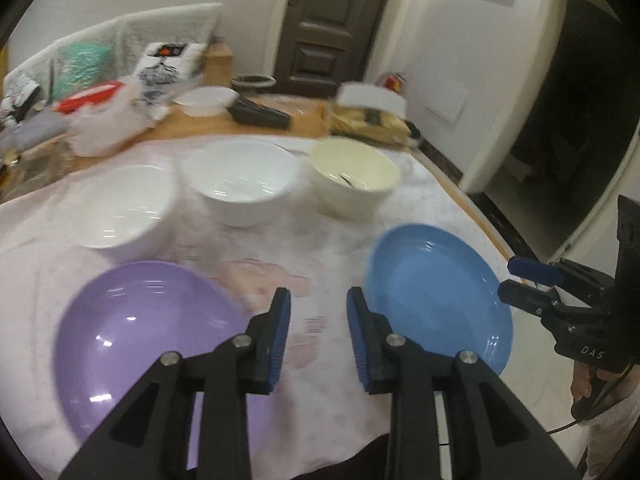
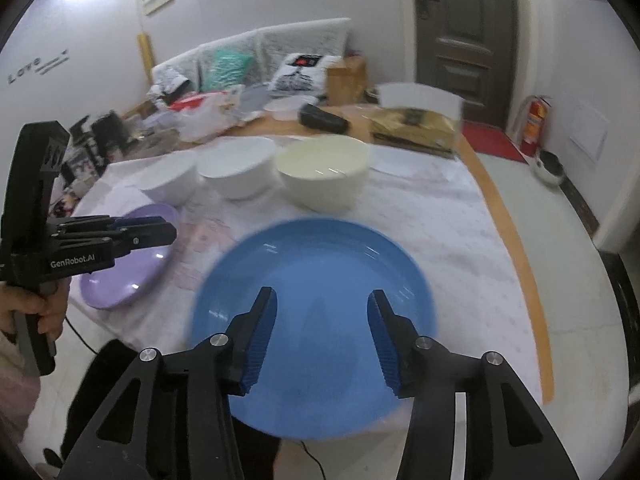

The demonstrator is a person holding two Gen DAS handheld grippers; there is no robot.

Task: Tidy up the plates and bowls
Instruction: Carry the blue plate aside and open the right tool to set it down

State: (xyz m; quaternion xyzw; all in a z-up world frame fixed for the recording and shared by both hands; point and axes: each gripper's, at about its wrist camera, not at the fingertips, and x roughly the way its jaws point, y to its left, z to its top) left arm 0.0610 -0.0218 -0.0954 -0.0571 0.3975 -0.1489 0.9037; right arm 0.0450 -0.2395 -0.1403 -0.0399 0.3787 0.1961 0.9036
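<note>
Blue plate (image 2: 316, 320) under right tool (image 2: 322, 336), released, left tool (image 1: 318, 336) released btwn purple plate (image 1: 132, 336) & blue, 3 bowls (image 1: 240, 180) behind on counter (image 1: 332, 248)

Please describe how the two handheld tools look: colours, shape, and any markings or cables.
Both are black plastic with silver pivot pins and ribbed blue finger pads. The left tool reads "GenRobot.AI" on its side, with a black cable below its handle. The right tool shows "DAS".

Blue plate (image 2: 316, 320) and purple plate (image 1: 136, 336) on a white cloth (image 2: 460, 248) w/ faint pink print; bench (image 2: 508, 216) edge is orange-tan wood. Two white bowls (image 1: 240, 180) (image 1: 124, 204), one cream bowl (image 1: 356, 176). Both tongs (image 1: 319, 338) (image 2: 322, 340) black w/ blue ribbed pads.
</note>
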